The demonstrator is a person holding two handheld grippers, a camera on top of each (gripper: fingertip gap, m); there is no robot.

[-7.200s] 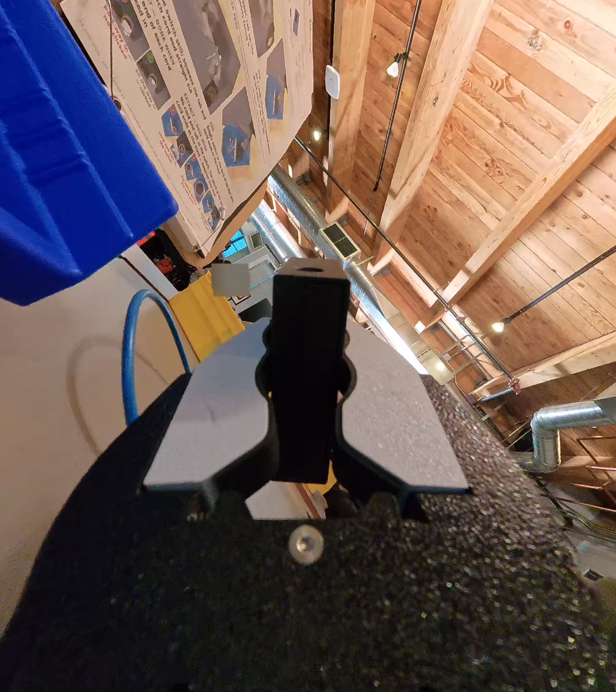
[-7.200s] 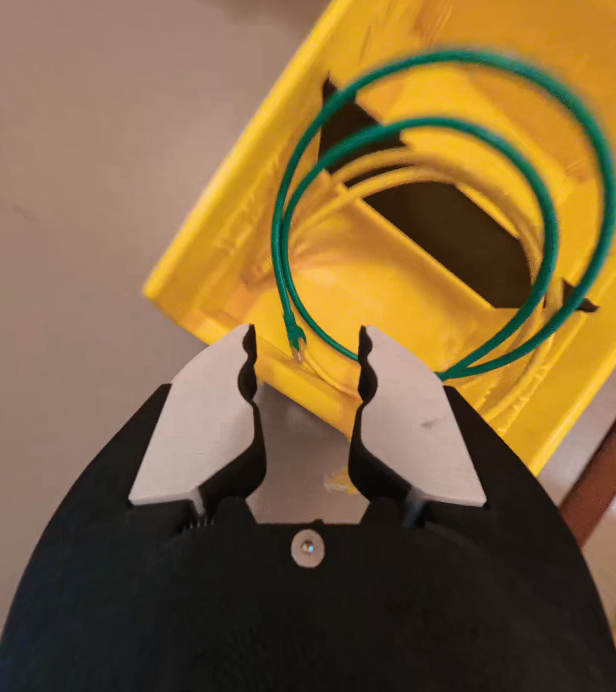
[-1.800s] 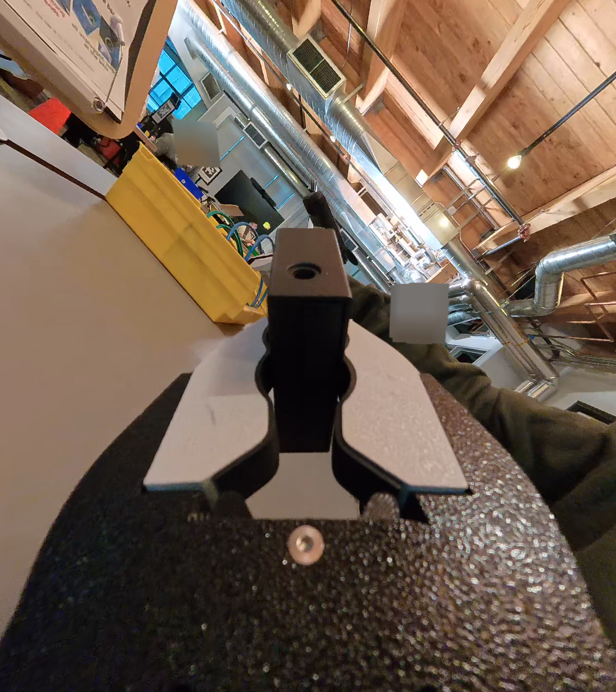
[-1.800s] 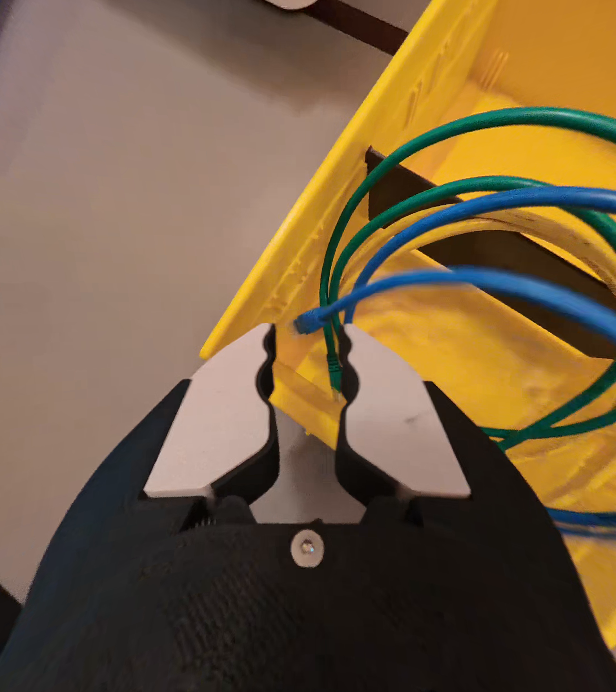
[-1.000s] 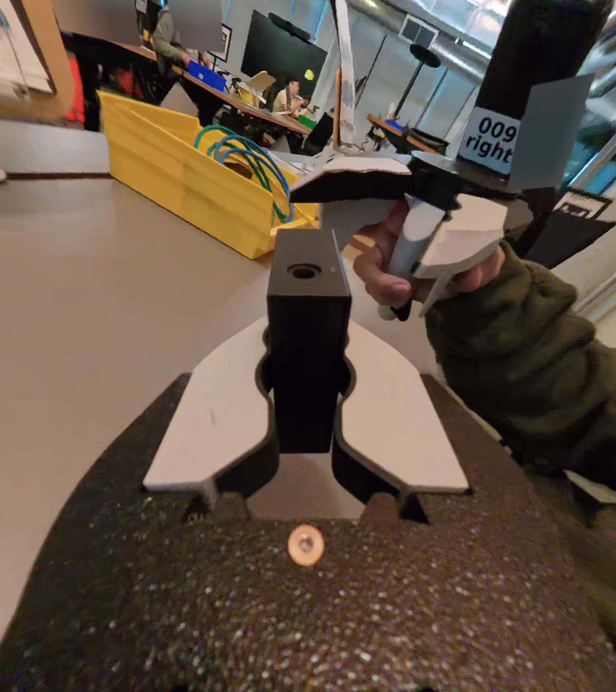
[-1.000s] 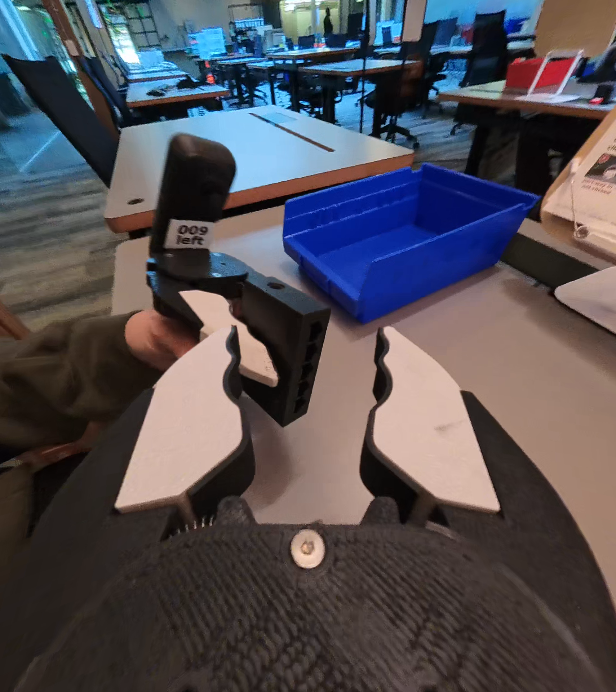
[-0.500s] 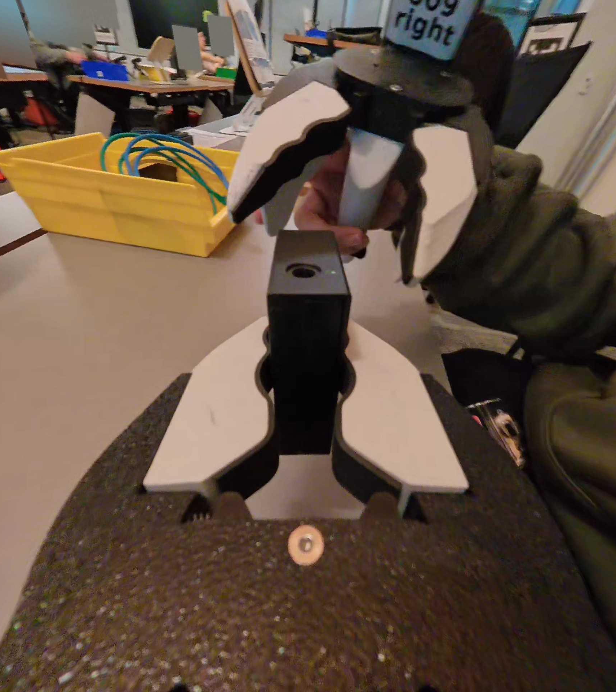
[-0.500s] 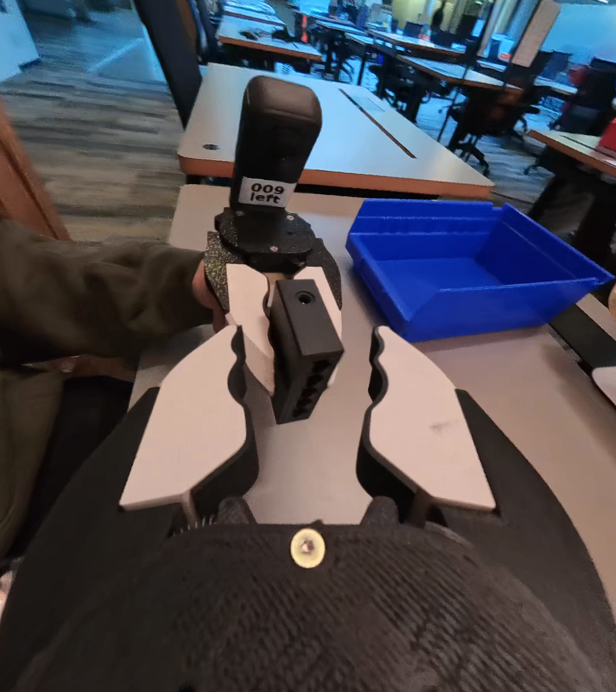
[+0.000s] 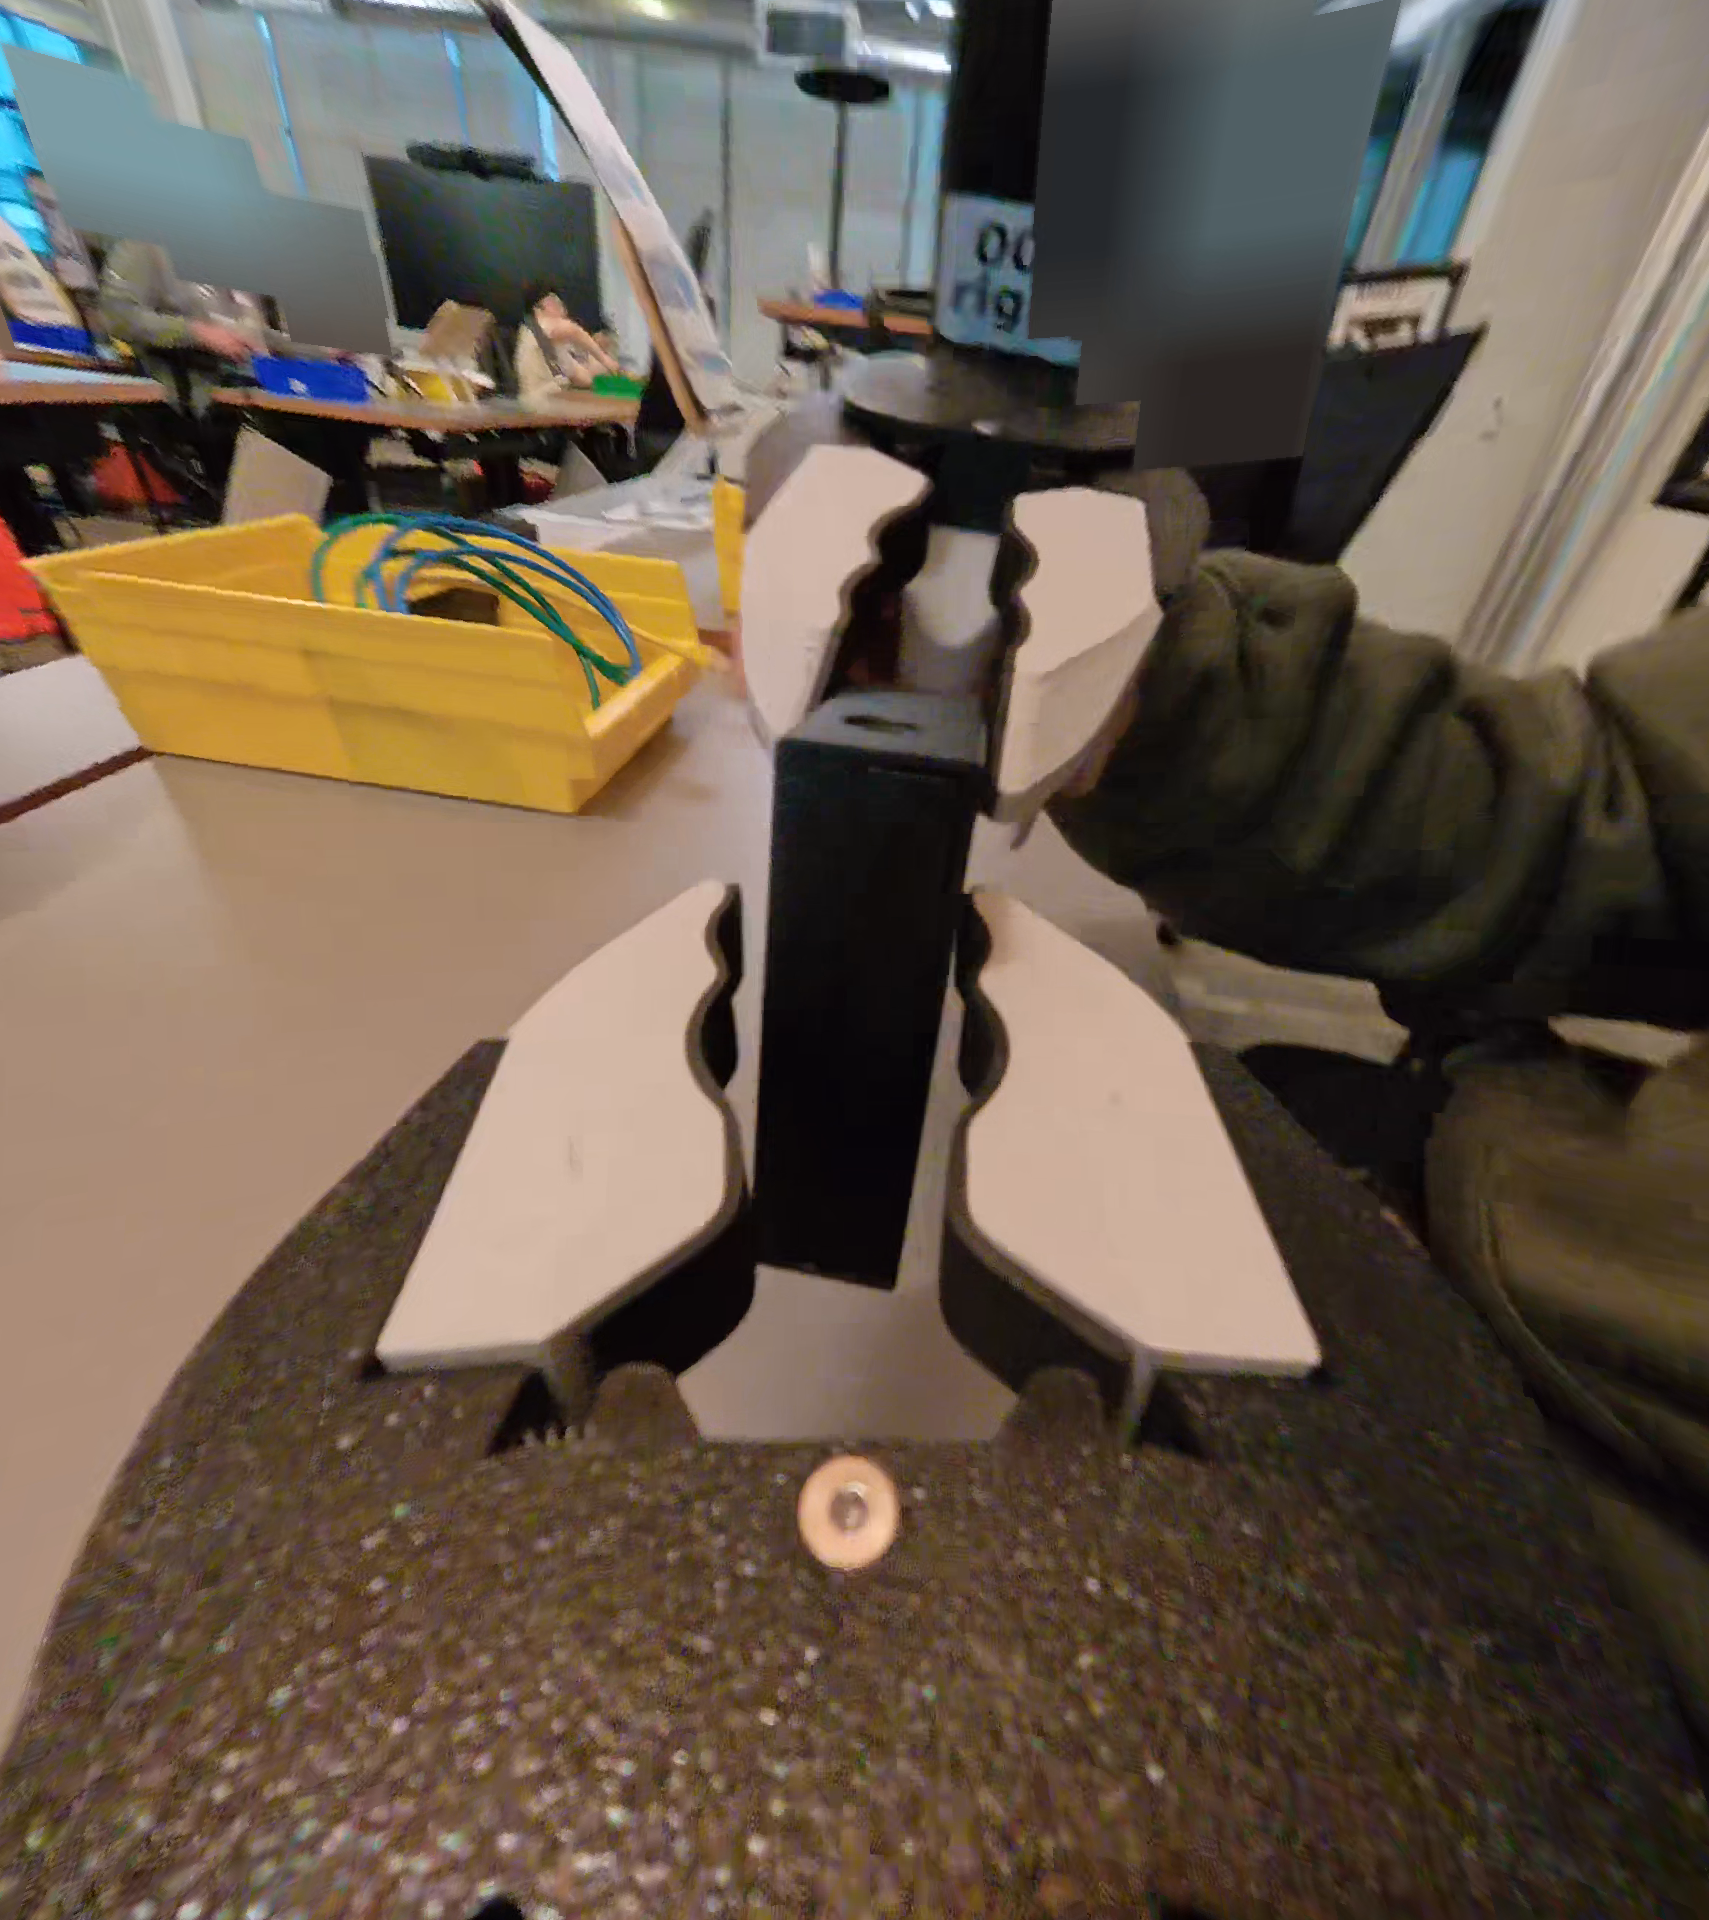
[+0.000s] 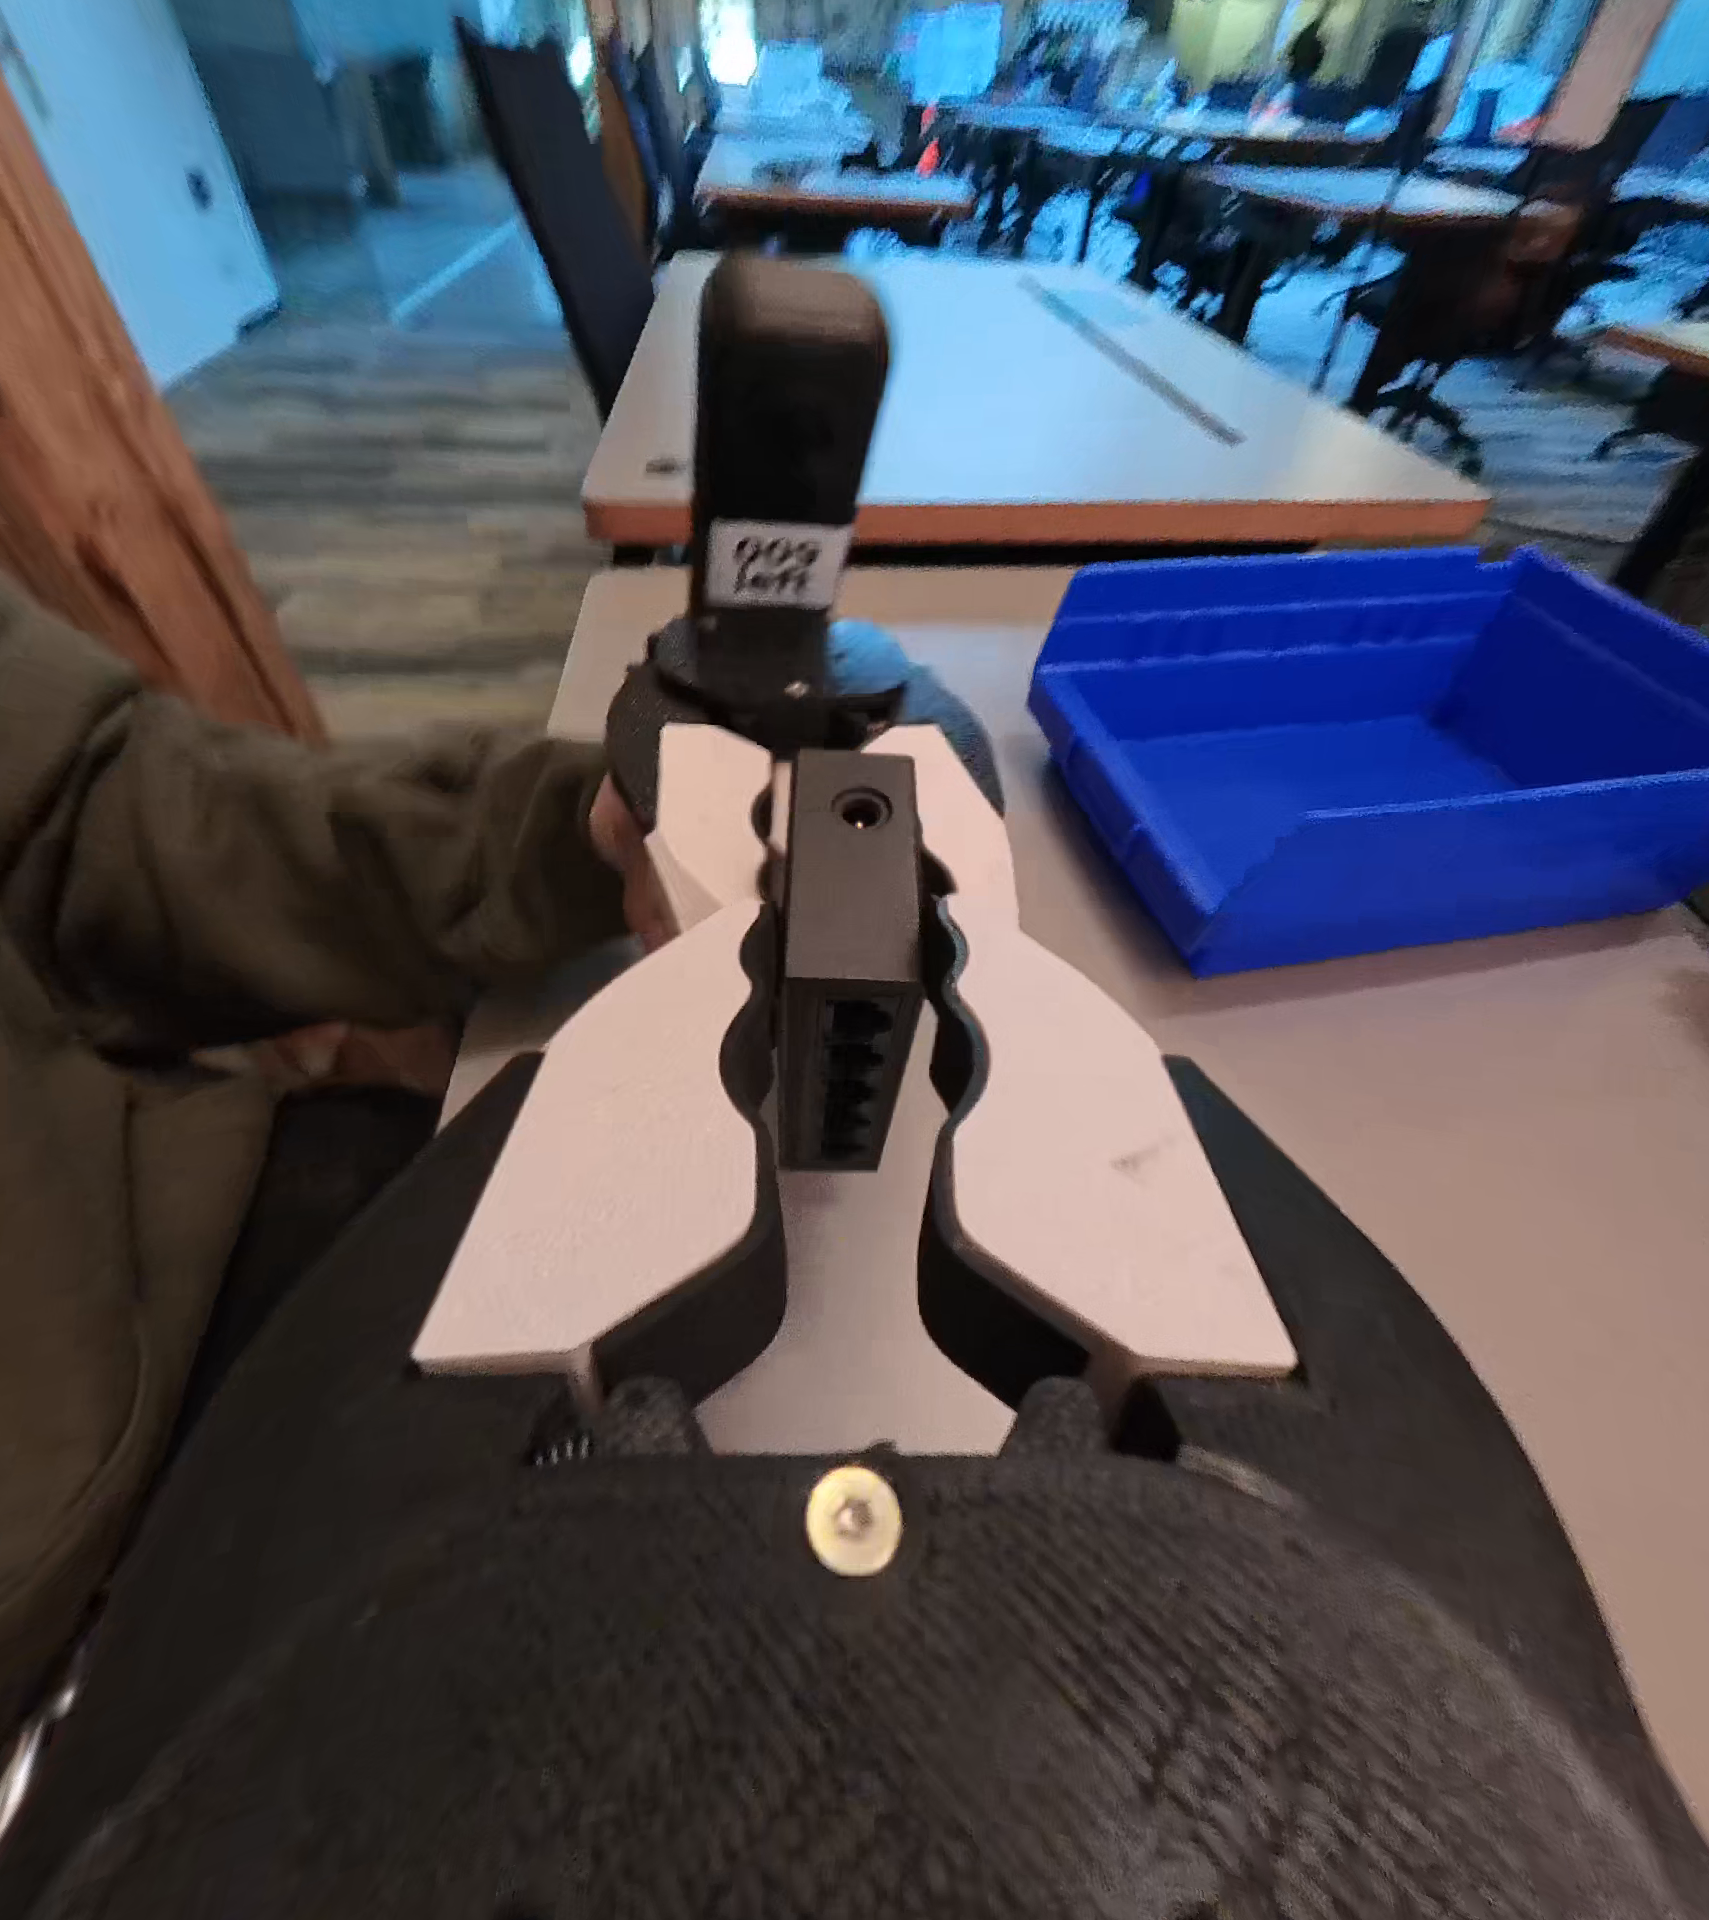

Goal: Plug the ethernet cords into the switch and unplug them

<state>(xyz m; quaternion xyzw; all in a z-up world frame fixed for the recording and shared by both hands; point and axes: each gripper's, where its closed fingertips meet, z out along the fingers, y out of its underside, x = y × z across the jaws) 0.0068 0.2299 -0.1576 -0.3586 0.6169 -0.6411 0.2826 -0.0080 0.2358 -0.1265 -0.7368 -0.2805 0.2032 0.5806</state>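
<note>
Over the grey table (image 9: 206, 997) both grippers are meeting on the switch (image 10: 850, 935), right gripper (image 10: 852, 1039) clamping it, left gripper (image 9: 850, 1049) seemingly loosening for a handover, cords (image 9: 476, 582) waiting in the yellow bin (image 9: 330, 675).

Switch (image 9: 855, 997) sits betw. the two grippers, which face each other over the counter (image 9: 237, 997). Left gripper (image 9: 850, 914) flanks one end, right gripper (image 10: 855, 956) the other end. In right wrist view the port side of switch faces the cam, left gripper behind it. Bin w/ cords (image 9: 476, 582) in it sits on counter, left & behind the switch in left wrist view. Second bin (image 10: 1432, 748) sits on counter right of switch in right wrist view; sleeve (image 10: 237, 862) to the left.
</note>
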